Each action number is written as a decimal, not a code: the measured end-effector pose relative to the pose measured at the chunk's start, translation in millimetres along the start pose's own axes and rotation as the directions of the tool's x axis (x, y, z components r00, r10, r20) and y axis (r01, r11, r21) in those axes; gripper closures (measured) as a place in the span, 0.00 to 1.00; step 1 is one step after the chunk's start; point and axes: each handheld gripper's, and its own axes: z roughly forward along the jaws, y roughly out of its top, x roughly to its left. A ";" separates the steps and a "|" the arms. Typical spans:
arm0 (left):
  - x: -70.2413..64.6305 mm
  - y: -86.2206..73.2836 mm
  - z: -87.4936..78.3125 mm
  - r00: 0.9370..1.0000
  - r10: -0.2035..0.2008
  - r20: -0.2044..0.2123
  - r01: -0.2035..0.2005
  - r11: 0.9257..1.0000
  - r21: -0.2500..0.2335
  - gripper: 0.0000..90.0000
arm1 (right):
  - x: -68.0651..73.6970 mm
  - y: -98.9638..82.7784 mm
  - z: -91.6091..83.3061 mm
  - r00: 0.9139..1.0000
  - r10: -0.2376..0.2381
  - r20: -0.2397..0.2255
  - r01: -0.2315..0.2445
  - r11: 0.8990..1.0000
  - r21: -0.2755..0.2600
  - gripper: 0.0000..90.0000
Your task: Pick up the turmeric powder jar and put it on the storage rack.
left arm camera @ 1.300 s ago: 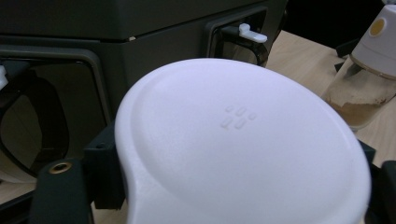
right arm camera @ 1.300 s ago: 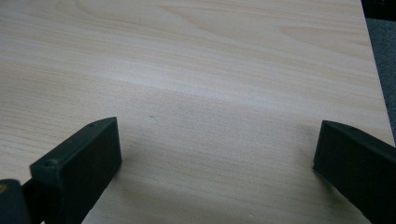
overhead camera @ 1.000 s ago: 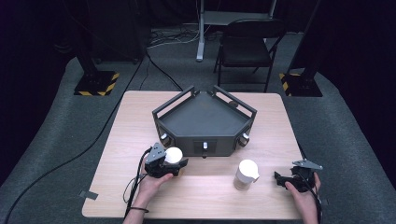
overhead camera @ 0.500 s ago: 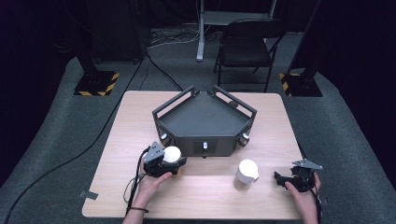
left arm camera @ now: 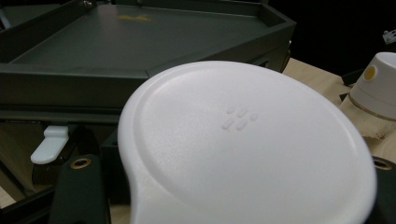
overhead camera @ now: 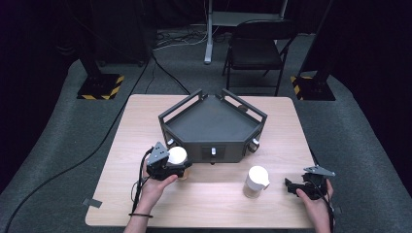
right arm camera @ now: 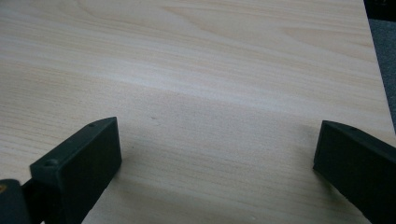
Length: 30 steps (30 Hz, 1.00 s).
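White-lidded jar (overhead camera: 177, 158) gripped in left tongs (overhead camera: 170, 167); right tongs (right arm camera: 217, 163) agape.

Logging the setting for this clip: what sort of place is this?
Probably a studio or lab set up for recording: dark curtained surroundings, a lone wooden table on grey carpet, hazard-striped stand bases and a folding chair.

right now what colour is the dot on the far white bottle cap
Yellow, on the white-capped bottle standing on the wooden table; left gripper view shows it best.

Pale wood-grain table (right arm camera: 210, 70), matt dark tray (left arm camera: 140, 42), smooth white plastic lid (left arm camera: 243, 149) with faint sheen, grey carpet floor (overhead camera: 63, 121)
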 end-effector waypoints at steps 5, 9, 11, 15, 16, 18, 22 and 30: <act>-2.3 8.2 -1.0 1.000 0.010 0.004 -0.010 1.000 -0.007 0.34 | 0.0 0.0 0.0 1.000 0.000 0.000 0.000 1.000 0.000 0.00; -2.9 15.6 -1.2 1.000 0.009 0.005 -0.009 1.000 -0.006 0.34 | 0.0 0.0 0.0 1.000 0.000 0.000 0.000 1.000 0.000 0.00; -3.7 20.9 -2.0 1.000 0.013 0.001 -0.013 1.000 -0.002 0.34 | 0.0 -0.1 0.0 1.000 0.000 0.000 0.000 1.000 0.000 0.00; -3.2 29.2 -3.2 1.000 0.014 0.005 -0.014 1.000 -0.005 0.34 | 0.0 0.0 0.0 1.000 0.000 0.000 0.000 1.000 0.000 0.00; -3.1 32.1 -3.6 1.000 0.012 0.006 -0.012 1.000 -0.005 0.34 | 0.0 0.0 0.0 1.000 0.000 0.000 0.000 1.000 0.000 0.00; -3.7 36.0 -4.1 1.000 0.017 0.004 -0.017 1.000 -0.007 0.34 | 0.0 0.0 0.0 1.000 0.000 0.000 0.000 1.000 0.000 0.00; -3.3 45.2 -4.9 1.000 0.015 0.005 -0.015 1.000 -0.013 0.34 | 0.0 0.0 0.0 1.000 0.000 0.000 0.000 1.000 0.000 0.00; -6.5 68.6 -4.4 0.999 0.041 0.009 -0.041 0.999 -0.014 0.34 | -0.1 -0.1 0.0 1.000 0.000 0.000 0.000 1.000 0.000 0.00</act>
